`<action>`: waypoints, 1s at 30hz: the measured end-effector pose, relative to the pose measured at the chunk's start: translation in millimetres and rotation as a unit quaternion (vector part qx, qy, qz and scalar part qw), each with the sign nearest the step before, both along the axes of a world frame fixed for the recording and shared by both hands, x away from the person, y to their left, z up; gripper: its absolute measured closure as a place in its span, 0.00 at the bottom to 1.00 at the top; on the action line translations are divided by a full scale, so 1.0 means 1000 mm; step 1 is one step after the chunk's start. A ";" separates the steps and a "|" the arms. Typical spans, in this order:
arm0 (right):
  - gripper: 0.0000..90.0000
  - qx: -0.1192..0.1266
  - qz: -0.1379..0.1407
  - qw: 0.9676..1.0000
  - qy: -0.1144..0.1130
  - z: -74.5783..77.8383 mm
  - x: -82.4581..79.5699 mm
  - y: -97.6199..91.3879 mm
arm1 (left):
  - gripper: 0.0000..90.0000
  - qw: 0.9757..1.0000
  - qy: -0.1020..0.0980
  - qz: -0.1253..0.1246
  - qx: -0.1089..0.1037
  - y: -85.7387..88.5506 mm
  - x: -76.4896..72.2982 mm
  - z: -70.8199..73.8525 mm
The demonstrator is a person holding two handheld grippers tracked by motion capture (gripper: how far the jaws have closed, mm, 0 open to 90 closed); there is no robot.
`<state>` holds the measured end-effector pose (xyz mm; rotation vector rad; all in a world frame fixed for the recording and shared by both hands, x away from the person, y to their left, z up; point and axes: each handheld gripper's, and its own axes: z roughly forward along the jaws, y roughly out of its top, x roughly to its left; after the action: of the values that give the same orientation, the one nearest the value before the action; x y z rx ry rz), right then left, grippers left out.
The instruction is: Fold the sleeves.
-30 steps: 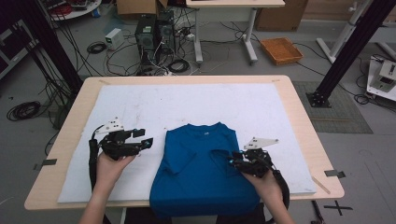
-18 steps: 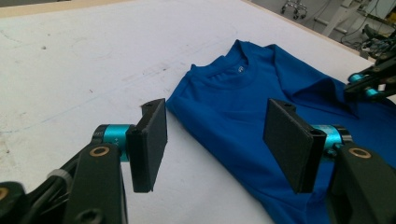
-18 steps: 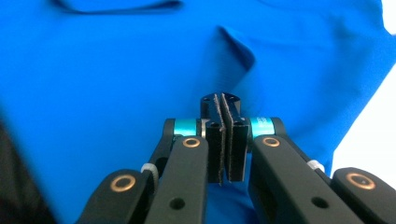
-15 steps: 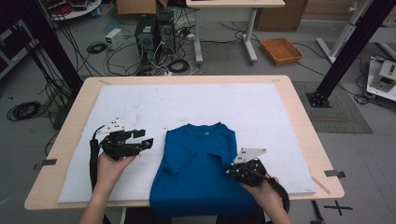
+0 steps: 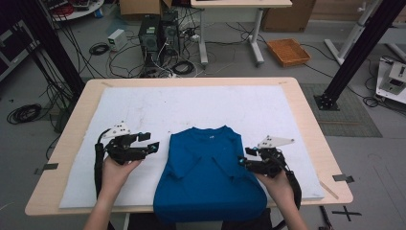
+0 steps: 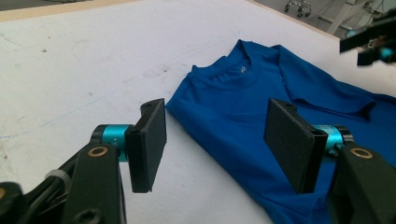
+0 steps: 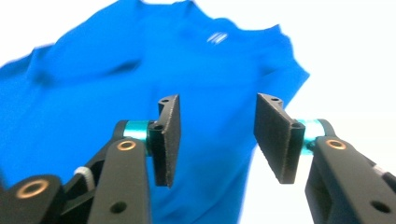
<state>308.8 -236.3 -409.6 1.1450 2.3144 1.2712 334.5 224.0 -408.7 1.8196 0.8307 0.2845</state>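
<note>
High view: a blue T-shirt [image 5: 210, 177] lies flat in the lower middle of the frame on the white sheet [image 5: 201, 108] that covers the bench [image 5: 306, 110], collar toward the top of the frame and hem hanging over the near edge at the bottom. Both sleeves are folded in over the chest. The left gripper [image 5: 152, 143] sits at lower left, just beside the shirt's left edge but apart from it, held by the left hand [image 5: 115, 170]; its fingers [image 5: 154, 148] point toward the shirt. The right gripper [image 5: 243, 160] sits at lower right at the shirt's right edge, held by the right hand [image 5: 277, 184].

Left gripper view: the 2 black fingers [image 6: 148, 144] are spread wide with nothing between them; the white sheet shows under the left one and the blue shirt under the right one, its collar in the upper middle of the frame. The other gripper shows at the top right corner.

Right gripper view: the 2 fingers [image 7: 168, 140] are released, having just been opening, and the gap between them holds no cloth; the shirt lies blurred behind them, filling the left and middle of the frame, collar at the top.
</note>
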 end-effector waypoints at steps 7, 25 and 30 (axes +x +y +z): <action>0.48 0.037 -0.055 0.998 -0.011 0.013 0.032 -0.018 | 0.43 1.000 0.005 0.007 -0.006 -0.011 0.012 0.001; 0.44 0.053 -0.091 0.994 -0.033 0.017 0.034 -0.050 | 0.41 0.999 -0.015 0.023 0.018 -0.007 0.005 -0.004; 0.44 0.051 -0.085 0.994 -0.033 0.018 0.033 -0.047 | 0.41 1.000 -0.009 0.017 0.014 -0.009 0.004 -0.004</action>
<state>341.6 -283.7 -391.4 1.2824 2.0751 1.3557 338.3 215.3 -412.4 1.8272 0.8486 0.3349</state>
